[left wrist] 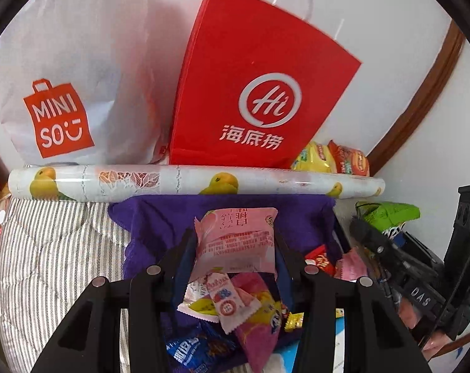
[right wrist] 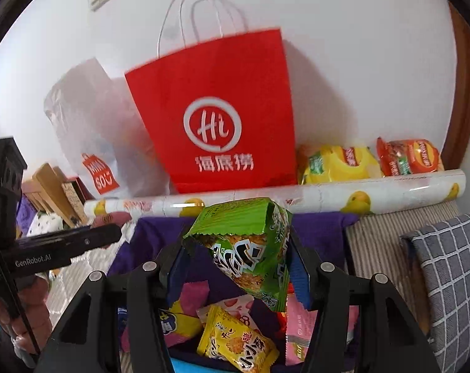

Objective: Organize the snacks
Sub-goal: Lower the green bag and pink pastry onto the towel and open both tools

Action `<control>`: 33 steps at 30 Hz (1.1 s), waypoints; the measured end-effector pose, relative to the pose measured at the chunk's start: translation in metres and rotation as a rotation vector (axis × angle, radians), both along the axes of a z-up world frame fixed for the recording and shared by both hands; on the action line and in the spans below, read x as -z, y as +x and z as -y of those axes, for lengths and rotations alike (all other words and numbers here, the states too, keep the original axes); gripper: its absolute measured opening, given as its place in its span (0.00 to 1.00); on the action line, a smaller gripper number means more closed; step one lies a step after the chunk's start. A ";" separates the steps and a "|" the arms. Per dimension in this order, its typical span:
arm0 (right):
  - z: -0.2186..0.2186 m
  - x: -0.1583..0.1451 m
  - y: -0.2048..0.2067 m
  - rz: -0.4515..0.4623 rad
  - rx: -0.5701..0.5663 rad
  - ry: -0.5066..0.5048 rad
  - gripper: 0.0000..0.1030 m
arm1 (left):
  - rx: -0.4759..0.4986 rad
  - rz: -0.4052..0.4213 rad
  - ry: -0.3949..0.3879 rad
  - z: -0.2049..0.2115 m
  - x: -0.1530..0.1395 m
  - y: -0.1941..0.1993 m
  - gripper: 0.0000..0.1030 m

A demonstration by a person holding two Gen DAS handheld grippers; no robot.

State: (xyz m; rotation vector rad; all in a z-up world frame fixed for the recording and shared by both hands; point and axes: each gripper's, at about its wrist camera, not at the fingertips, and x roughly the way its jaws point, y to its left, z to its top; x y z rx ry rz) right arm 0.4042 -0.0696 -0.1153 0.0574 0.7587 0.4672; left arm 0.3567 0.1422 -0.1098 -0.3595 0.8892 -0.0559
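Fingers of my left gripper [left wrist: 235, 242] clamp a pink packet [left wrist: 235, 239]; my right gripper [right wrist: 238, 248] pinches a green packet [right wrist: 250, 245], both mid-frame. Below, loose snacks [left wrist: 235, 307] litter the purple cloth [left wrist: 160, 217]; the red bag [left wrist: 253, 93] waits above, so sorting looks barely begun.

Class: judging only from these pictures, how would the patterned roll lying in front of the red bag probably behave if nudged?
The roll is a long cylinder lying flat, so it would probably roll rather than slide. Its glossy wrap looks slippery. The red bag right behind it would likely stop it going backward.
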 end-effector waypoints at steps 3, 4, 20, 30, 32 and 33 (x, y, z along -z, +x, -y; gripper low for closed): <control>-0.008 0.015 0.006 -0.035 -0.021 -0.027 0.55 | -0.003 -0.018 -0.006 -0.002 0.011 0.005 0.43; -0.011 0.021 0.008 -0.052 -0.028 -0.042 0.55 | -0.005 -0.025 -0.010 -0.002 0.015 0.007 0.43; -0.023 0.056 0.014 -0.130 -0.049 -0.127 0.55 | -0.025 -0.133 0.030 -0.001 0.058 0.021 0.43; -0.027 0.065 0.012 -0.142 -0.056 -0.160 0.55 | -0.012 -0.158 0.019 0.006 0.065 0.028 0.43; -0.027 0.066 0.012 -0.142 -0.055 -0.160 0.56 | -0.012 -0.161 0.019 0.007 0.065 0.028 0.43; -0.026 0.066 0.012 -0.142 -0.055 -0.160 0.56 | -0.011 -0.162 0.019 0.007 0.066 0.029 0.44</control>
